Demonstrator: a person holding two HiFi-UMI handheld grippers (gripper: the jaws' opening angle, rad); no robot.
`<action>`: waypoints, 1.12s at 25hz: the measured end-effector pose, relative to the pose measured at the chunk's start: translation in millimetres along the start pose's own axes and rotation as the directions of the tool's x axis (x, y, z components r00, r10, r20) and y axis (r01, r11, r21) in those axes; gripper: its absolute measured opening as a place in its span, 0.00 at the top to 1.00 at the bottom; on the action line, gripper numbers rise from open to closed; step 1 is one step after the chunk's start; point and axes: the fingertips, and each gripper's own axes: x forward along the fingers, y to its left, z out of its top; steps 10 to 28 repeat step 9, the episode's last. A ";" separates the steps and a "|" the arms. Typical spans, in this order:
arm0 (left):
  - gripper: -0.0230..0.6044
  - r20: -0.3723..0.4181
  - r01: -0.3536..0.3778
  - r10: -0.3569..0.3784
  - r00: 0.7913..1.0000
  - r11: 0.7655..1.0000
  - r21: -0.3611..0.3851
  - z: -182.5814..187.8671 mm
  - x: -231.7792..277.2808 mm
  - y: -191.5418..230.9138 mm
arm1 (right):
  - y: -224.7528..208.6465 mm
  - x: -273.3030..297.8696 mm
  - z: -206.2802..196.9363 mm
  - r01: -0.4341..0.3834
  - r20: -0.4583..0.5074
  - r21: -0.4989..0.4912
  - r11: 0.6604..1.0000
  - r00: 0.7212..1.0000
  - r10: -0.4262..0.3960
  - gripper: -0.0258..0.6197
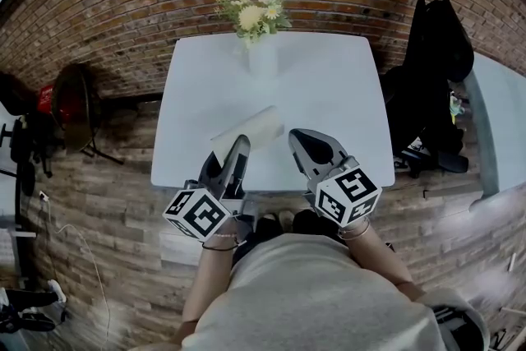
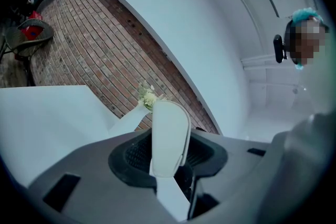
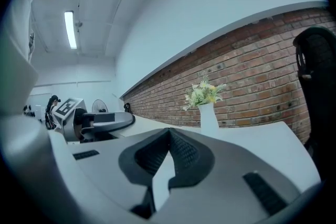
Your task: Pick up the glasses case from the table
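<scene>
Left gripper (image 1: 240,145) is partly closed, grasping the white glasses case (image 2: 169,136) by one end between its pads. The case extends forward over the bench (image 1: 329,86) near its front edge. Right gripper (image 3: 168,136) alongside is clenched and empty. Flower vase (image 1: 261,53) stands at the far edge.

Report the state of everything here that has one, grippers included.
glasses case: looks closed, clamped between the left gripper's fingers.
left gripper: shut on the glasses case.
right gripper: fingers together, nothing between them.
vase: upright on the table, holding flowers.
</scene>
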 end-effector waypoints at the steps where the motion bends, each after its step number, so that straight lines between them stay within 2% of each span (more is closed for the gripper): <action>1: 0.72 -0.004 -0.001 0.001 1.000 1.000 0.000 -1.6 -0.4 0.1 | 0.3 0.0 -1.8 -0.002 -0.004 0.005 1.000 1.000 0.002 0.96; 28: 0.72 -0.010 -0.004 0.004 1.000 1.000 -0.008 -5.1 -0.6 -1.0 | -1.6 -2.0 -0.2 -0.010 -0.002 -0.001 1.000 1.000 0.010 0.96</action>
